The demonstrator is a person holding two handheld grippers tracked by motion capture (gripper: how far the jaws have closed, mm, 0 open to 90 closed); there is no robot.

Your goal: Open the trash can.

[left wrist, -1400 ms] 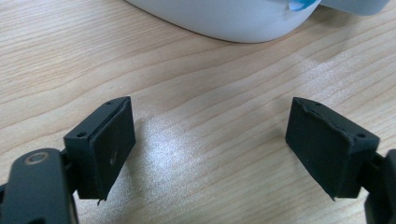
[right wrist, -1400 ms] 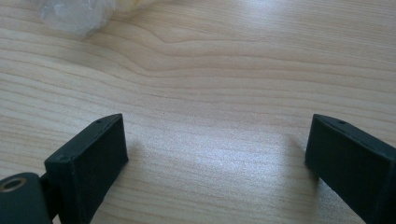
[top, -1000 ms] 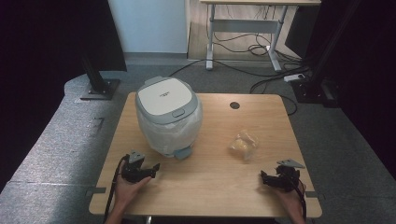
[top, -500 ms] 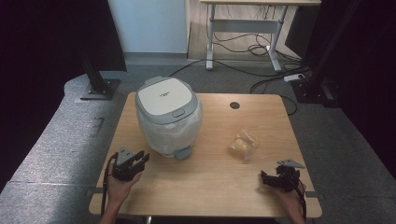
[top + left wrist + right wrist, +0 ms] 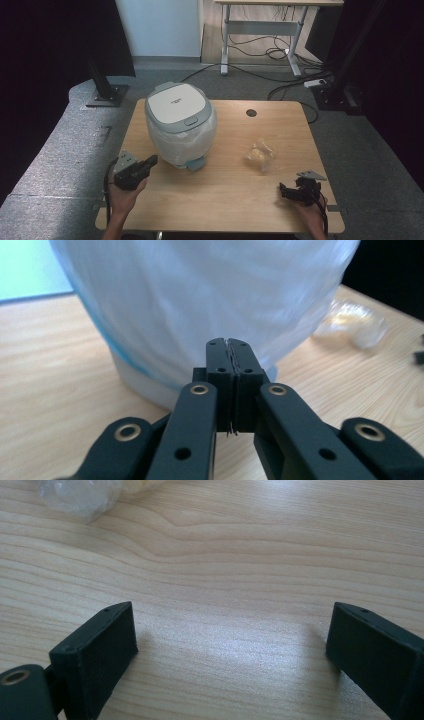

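While aimed at the rice cooker (image 5: pixel 180 122) | left gripper (image 5: pixel 148 162) fingers just clenched, empty | right gripper (image 5: pixel 283 190) fingers released

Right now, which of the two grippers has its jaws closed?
The left gripper, by the plastic-wrapped rice cooker: its jaws meet with nothing between them. The right gripper stands wide open.

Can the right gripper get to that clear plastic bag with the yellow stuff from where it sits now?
Probably yes. The right gripper rests on the table with its jaws open, and bare wood lies between it and the plastic bag. The rice cooker stands well off to the side.
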